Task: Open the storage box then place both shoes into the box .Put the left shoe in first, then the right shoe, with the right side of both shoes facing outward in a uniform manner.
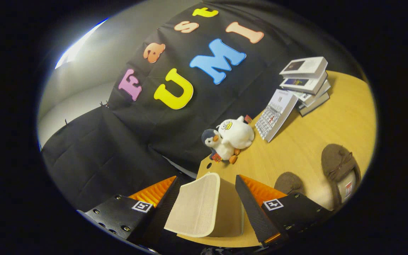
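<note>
Your gripper (pixel 204 198) is spread wide around the storage box lid (pixel 198 205); the brown shoes (pixel 338 166) lie rightward beyond.

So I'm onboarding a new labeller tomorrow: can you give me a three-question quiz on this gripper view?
1. True or false: the gripper has its fingers closed on a brown shoe.
2. Which item leans against the stack of books? A) the booklet B) the plush toys C) a shoe
3. Fill in: the beige flap sits ___ the two fingers.

Key
1. False. The two brown shoes, the near one and the far one, lie on the table beside the right finger, untouched.
2. A
3. between; whether both fingers press on it cannot be told.
</note>
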